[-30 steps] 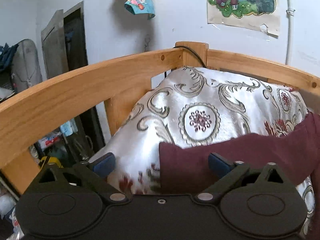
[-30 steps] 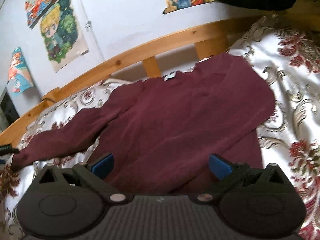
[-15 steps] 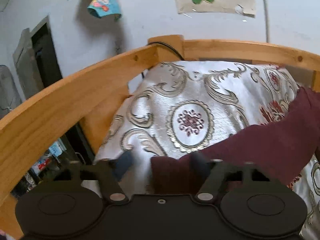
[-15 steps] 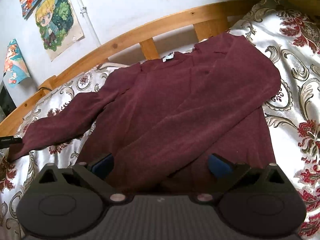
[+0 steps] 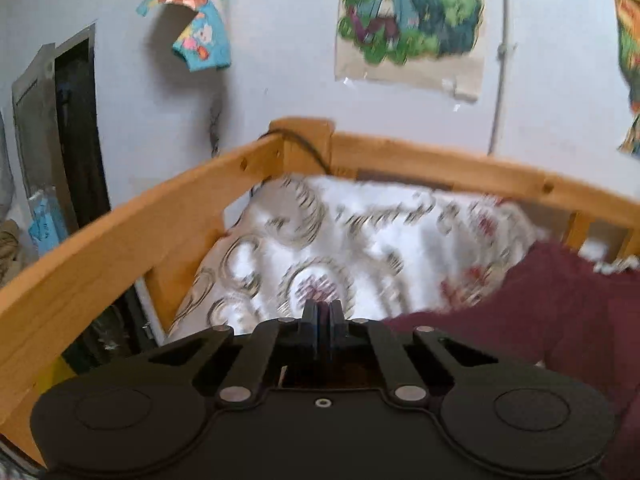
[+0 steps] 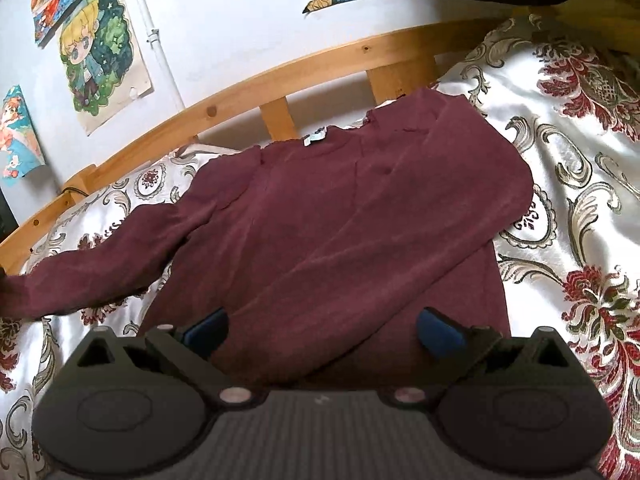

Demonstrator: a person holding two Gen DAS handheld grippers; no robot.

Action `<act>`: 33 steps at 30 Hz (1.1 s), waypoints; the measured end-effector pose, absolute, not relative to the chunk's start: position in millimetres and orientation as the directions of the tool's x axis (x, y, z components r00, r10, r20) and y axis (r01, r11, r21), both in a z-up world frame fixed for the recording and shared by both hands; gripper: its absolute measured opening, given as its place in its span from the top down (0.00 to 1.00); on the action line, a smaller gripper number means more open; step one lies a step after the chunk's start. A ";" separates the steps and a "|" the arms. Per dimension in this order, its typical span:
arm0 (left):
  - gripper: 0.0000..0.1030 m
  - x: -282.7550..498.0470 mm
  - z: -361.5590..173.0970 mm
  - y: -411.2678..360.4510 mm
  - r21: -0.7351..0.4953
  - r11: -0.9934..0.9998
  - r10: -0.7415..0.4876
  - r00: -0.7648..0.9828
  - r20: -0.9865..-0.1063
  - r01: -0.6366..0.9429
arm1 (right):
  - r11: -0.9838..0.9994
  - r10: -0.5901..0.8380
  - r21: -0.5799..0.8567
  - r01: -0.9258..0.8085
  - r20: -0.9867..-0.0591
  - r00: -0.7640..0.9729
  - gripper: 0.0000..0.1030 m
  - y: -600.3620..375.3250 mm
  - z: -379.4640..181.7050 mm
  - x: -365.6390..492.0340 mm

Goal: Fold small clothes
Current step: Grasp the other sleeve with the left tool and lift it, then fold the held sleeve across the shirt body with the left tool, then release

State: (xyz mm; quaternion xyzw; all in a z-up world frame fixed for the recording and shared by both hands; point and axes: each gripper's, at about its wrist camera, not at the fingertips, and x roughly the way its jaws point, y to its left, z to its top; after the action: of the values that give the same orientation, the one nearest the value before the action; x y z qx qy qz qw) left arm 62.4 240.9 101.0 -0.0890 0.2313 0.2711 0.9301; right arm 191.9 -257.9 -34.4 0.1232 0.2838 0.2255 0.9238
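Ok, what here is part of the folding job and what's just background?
Job: maroon long-sleeved sweater; left gripper, shut; right gripper, open above the hem.
Background: floral satin bedspread; wooden bed rail; cartoon wall posters.

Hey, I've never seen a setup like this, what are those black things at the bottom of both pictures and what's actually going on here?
Those black shapes are hand-held grippers, one in each of a person's hands, each with a camera looking forward along its two blue-tipped fingers. There is no robot arm.

One picture comes from the left gripper. Its jaws are closed together, apparently pinching the sleeve end of a maroon sweater, though the pinch itself is hidden and the view is blurred.

The other comes from the right gripper. Its jaws are wide open and it hovers over the sweater's lower edge, holding nothing.

The sweater lies spread on a white bedcover with grey scrolls and red flowers, inside a wooden bed rail. One sleeve stretches out to the side; the other is folded across the body.
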 end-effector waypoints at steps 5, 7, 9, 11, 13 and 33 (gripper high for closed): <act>0.96 65.2 131.9 206.5 -0.136 0.874 0.370 0.822 -0.433 -0.466 | 0.866 0.489 0.357 -0.350 -0.462 0.739 0.00 -257.2 -31.7 192.1; 0.96 68.8 142.4 185.0 -0.151 0.902 0.321 0.861 -0.395 -0.405 | 0.865 0.490 0.360 -0.349 -0.460 0.741 0.00 -258.8 -30.9 192.4; 0.96 76.6 152.5 161.7 -0.168 0.929 0.253 0.899 -0.358 -0.329 | 0.865 0.488 0.363 -0.346 -0.453 0.746 0.00 -261.0 -28.9 192.3; 0.96 86.3 161.8 136.5 -0.185 0.953 0.173 0.931 -0.321 -0.241 | 0.864 0.486 0.370 -0.340 -0.440 0.755 0.00 -264.7 -25.8 192.3; 0.96 97.4 168.3 112.6 -0.193 0.968 0.097 0.951 -0.294 -0.158 | 0.865 0.480 0.376 -0.332 -0.426 0.767 0.00 -269.6 -21.3 193.5; 0.96 209.5 71.0 -73.4 -0.309 0.885 -0.453 0.791 -0.411 0.347 | 0.894 0.187 0.447 0.004 -0.382 0.905 0.00 -361.4 -13.0 226.7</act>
State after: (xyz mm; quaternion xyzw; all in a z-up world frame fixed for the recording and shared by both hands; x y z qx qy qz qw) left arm 209.5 -73.4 71.0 -0.1092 0.2434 -0.2129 0.9399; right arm 226.7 -361.4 -13.0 0.2246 0.2127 0.0484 0.9497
